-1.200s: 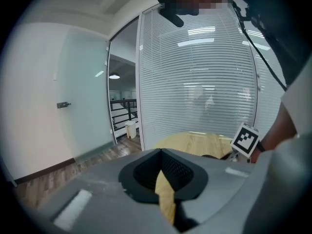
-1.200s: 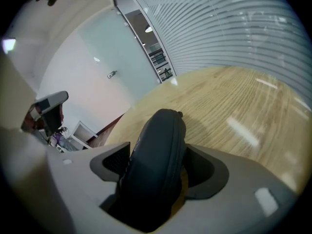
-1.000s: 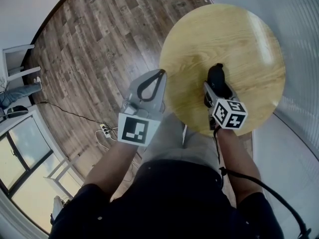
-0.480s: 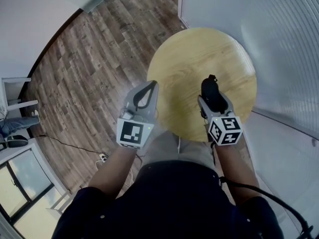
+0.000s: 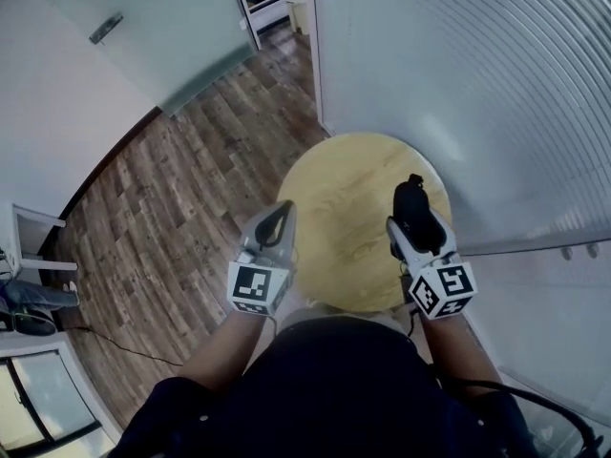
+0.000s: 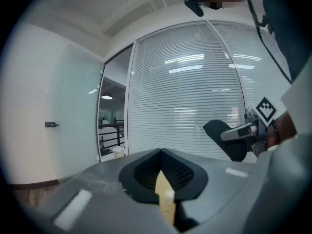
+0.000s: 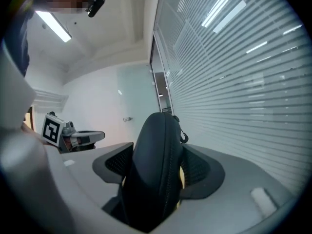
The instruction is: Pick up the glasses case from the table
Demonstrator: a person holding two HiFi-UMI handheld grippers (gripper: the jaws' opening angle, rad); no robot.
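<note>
1. The right gripper (image 5: 412,225) is clamped on the glasses case (image 5: 410,198), with its jaws wide around the dark rounded shell. The case is held in the air over the right part of the round worktop (image 5: 329,198), clear of its surface.
2. The left gripper (image 5: 283,210) has its jaws together and carries nothing. It hangs at the worktop's left edge.
3. Risk: I judge the shell smooth and curved. Much of it stands beyond the pads, so a jolt could make it pivot or slide out and drop.
4. Risk: the blinds (image 5: 496,93) stand close on the right. A wide swing could knock the case against them.
5. Change: a second ago the case sat low at the worktop. Both grippers have since risen, and the worktop now appears smaller and farther below.
</note>
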